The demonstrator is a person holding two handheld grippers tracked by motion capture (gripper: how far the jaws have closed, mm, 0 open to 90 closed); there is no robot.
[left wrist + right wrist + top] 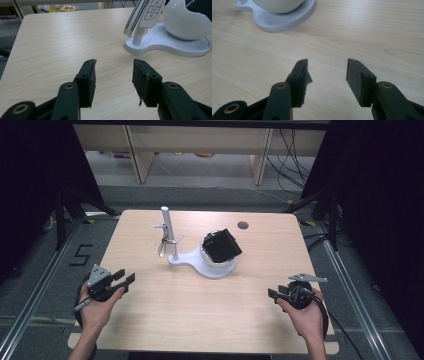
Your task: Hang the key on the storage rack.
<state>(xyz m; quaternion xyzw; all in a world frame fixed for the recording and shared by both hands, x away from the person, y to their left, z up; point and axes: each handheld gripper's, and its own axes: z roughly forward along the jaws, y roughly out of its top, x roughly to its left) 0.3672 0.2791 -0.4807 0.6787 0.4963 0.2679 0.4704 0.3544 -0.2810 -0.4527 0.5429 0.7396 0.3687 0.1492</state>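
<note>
Both grippers, left & right, sitting wide, empty. Key fob hanging on stand: light, hard, slick; pinch flat faces.

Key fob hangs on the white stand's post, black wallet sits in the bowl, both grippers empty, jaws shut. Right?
Not quite: the jaws are open on both the left gripper and right gripper, as each gripper view shows. The rest holds: key fob on the white stand, black wallet in the bowl.

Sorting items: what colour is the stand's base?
White; the stand's base shows best in the left gripper view.
</note>
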